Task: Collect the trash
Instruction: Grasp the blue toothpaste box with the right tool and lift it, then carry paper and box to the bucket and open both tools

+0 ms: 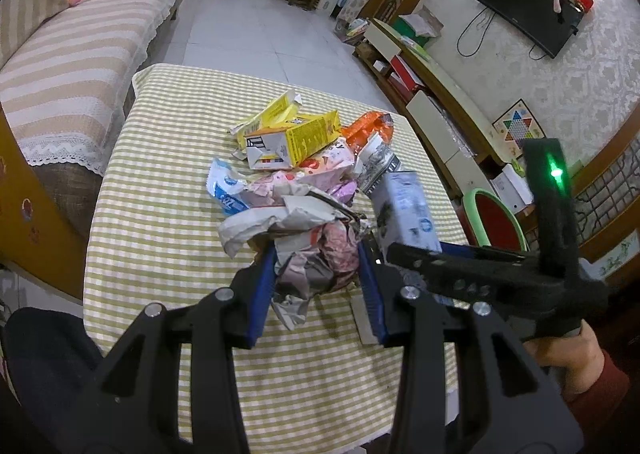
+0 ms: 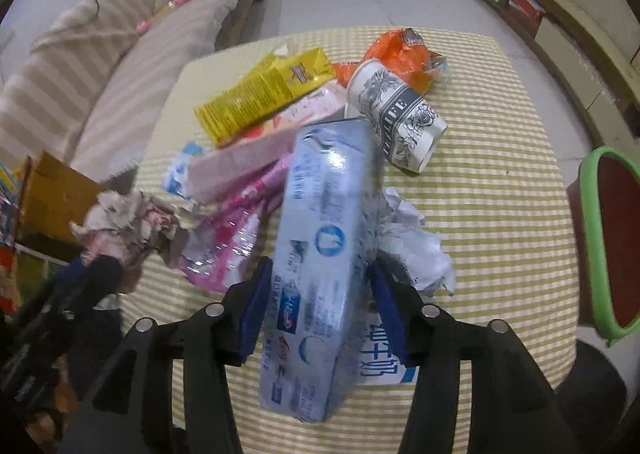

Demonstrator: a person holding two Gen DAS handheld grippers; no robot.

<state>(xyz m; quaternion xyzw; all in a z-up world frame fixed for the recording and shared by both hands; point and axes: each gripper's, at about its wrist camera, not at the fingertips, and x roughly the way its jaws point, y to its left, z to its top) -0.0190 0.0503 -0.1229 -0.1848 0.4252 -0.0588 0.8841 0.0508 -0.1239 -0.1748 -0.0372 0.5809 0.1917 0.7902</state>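
Fingers (image 1: 370, 286) steeply downward, clamping crumpled paper (image 1: 316, 254)

Glossy cardboard box (image 2: 320, 254); crumpled matt paper (image 1: 304, 250); woven checked tablecloth (image 1: 168, 213).

Trash heaped on the table (image 1: 160, 181), a gripper at each near side of the heap

The left gripper (image 1: 318, 286) clasps a crumpled paper wad (image 1: 316, 254) at the heap's near edge; the right gripper (image 2: 316, 310) straddles a long carton (image 2: 320, 254) just right of it; behind lie a box (image 1: 296, 137) and a paper cup (image 2: 396, 109); a sofa (image 1: 72, 65) stands left of the table; a bin (image 2: 612, 246) right.
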